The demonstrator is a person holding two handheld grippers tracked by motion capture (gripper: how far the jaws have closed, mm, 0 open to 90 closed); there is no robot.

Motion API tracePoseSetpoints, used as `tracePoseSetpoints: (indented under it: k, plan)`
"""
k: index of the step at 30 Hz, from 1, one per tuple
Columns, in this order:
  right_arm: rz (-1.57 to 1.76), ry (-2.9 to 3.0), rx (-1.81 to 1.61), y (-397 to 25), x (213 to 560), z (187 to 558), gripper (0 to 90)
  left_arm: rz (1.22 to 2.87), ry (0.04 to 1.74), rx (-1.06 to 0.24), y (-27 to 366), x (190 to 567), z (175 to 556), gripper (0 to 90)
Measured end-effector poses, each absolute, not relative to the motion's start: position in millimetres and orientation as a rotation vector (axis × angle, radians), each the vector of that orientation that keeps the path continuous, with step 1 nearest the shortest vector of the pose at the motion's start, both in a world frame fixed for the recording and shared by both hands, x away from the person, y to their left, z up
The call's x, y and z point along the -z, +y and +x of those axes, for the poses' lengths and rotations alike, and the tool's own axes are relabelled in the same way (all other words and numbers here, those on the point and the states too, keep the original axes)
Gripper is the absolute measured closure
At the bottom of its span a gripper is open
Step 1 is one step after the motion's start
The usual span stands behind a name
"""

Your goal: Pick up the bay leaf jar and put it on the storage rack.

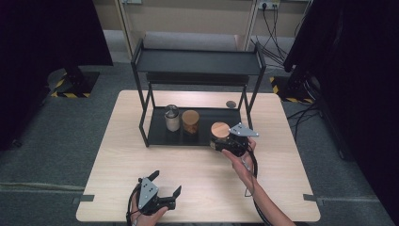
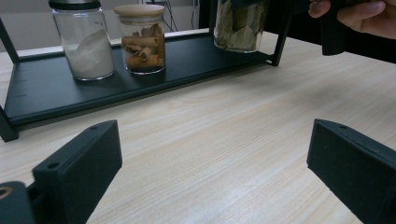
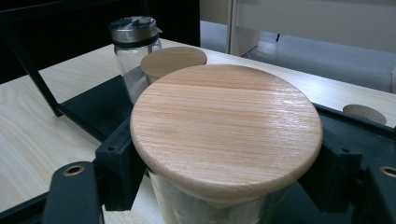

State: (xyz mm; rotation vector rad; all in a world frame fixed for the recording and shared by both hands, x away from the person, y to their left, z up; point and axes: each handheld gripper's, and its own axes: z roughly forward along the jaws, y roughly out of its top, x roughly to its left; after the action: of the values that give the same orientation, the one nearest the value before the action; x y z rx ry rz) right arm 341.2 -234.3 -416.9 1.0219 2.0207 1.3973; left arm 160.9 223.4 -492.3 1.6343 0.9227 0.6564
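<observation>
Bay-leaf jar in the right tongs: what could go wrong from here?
1. The right tongs grip the bay-leaf jar just under its wooden lid; a slack grip could let the glass slide down.
2. It hangs at the front right corner of the rack's lower shelf, beside the corner post; a sideways swing might knock it.
3. The cinnamon jar stands close by and could get nudged.

**Three jars along the rack's lower shelf**

On the table (image 1: 141,155) stands a rack (image 1: 197,61). On its lower shelf (image 1: 157,132) sit a steel-capped jar (image 1: 171,117) at left, a wood-lidded jar (image 1: 190,121) just beside it, and the gripped jar (image 1: 219,132) right, nearer the front edge
</observation>
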Motion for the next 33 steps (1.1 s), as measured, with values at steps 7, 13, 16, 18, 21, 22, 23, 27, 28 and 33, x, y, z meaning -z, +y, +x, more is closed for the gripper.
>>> tracePoseSetpoints:
  k: [7, 13, 16, 18, 21, 22, 23, 27, 28, 33]
  plan:
    - [1.021, 2.019, -1.388, -231.5, 417.5, 345.4, 26.2, 1.63, 0.924, -0.657, 223.7, 492.5, 160.7, 2.8]
    - [1.017, 2.018, -1.376, -228.7, 418.5, 348.6, 26.2, 1.634, 0.925, -0.657, 223.5, 492.5, 161.0, 2.8]
    - [1.018, 2.018, -1.367, -226.4, 419.1, 351.8, 26.2, 1.634, 0.926, -0.657, 223.4, 492.5, 161.0, 2.8]
    - [1.019, 2.018, -1.364, -225.1, 419.6, 353.5, 26.2, 1.63, 0.927, -0.658, 223.6, 492.6, 160.8, 2.8]
    - [1.023, 2.017, -1.358, -224.2, 420.0, 355.0, 26.2, 1.63, 0.927, -0.657, 223.9, 492.6, 160.9, 2.8]
    - [1.026, 2.017, -1.357, -224.1, 420.0, 355.4, 26.2, 1.631, 0.927, -0.657, 223.8, 492.6, 160.9, 2.8]
    - [1.028, 2.015, -1.357, -223.9, 420.2, 355.7, 26.2, 1.631, 0.926, -0.657, 223.6, 492.7, 160.9, 2.8]
    - [1.033, 2.012, -1.357, -222.9, 420.4, 357.5, 26.2, 1.631, 0.926, -0.657, 223.5, 492.6, 160.8, 2.8]
    - [1.033, 2.013, -1.357, -222.6, 420.5, 358.0, 26.1, 1.63, 0.926, -0.657, 223.5, 492.6, 160.8, 2.8]
    - [1.042, 2.01, -1.352, -220.8, 421.1, 361.2, 26.2, 1.63, 0.925, -0.658, 223.6, 492.6, 160.7, 2.8]
